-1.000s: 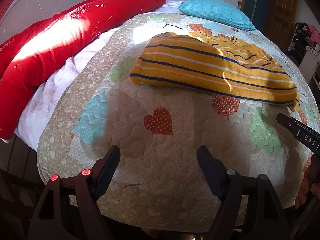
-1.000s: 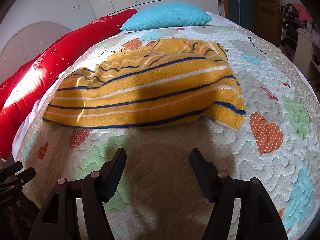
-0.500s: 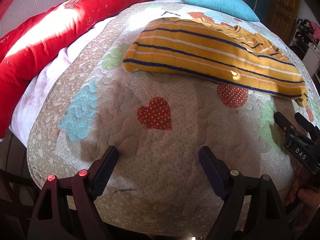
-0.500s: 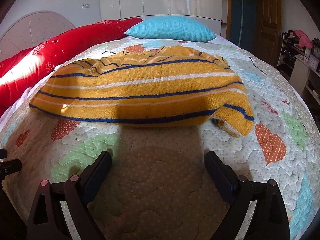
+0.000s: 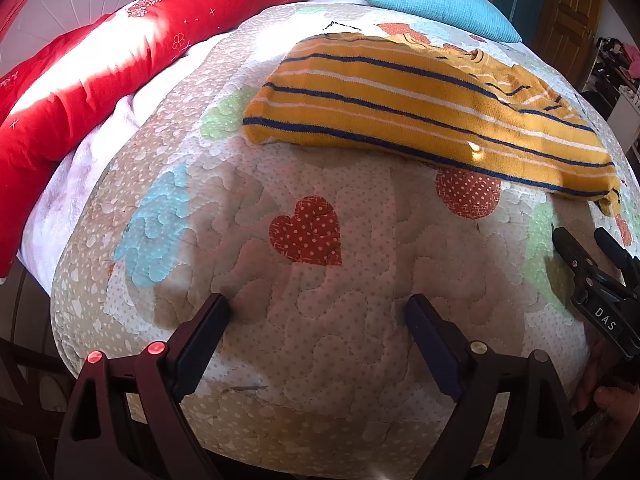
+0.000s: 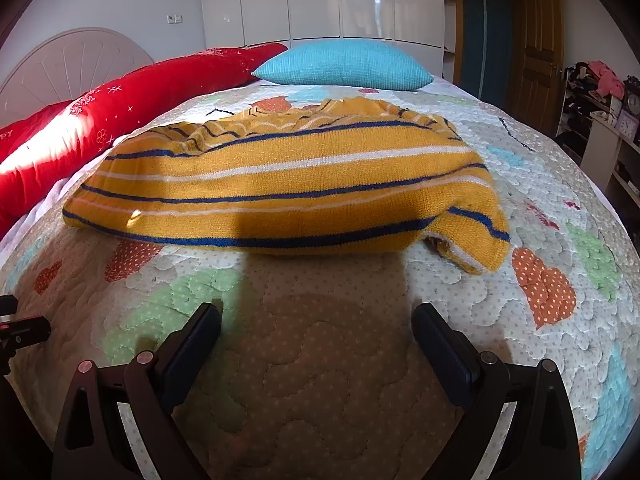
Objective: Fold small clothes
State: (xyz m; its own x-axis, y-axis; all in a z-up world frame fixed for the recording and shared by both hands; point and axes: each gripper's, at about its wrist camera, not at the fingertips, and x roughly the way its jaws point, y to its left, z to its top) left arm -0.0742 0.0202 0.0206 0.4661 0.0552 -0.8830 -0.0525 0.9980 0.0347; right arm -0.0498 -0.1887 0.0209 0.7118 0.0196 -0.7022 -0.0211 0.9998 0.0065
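A small yellow knit sweater (image 5: 420, 108) with blue and white stripes lies folded over on the quilted bedspread (image 5: 312, 300). It also shows in the right wrist view (image 6: 280, 184), with a cuff or corner sticking out at its right end. My left gripper (image 5: 318, 312) is open and empty, low over the quilt, short of the sweater's near edge. My right gripper (image 6: 316, 320) is open and empty, close in front of the sweater's near edge. The right gripper also shows at the right edge of the left wrist view (image 5: 592, 276).
A long red bolster (image 5: 120, 56) lies along the left side of the bed. A turquoise pillow (image 6: 344, 64) lies at the far end. White wardrobes (image 6: 320, 0), a wooden door (image 6: 536, 48) and cluttered shelves (image 6: 600, 108) stand beyond the bed.
Both grippers have dropped lower and tilted up towards the sweater. The right gripper's jaws have opened wider. The sweater has not moved.
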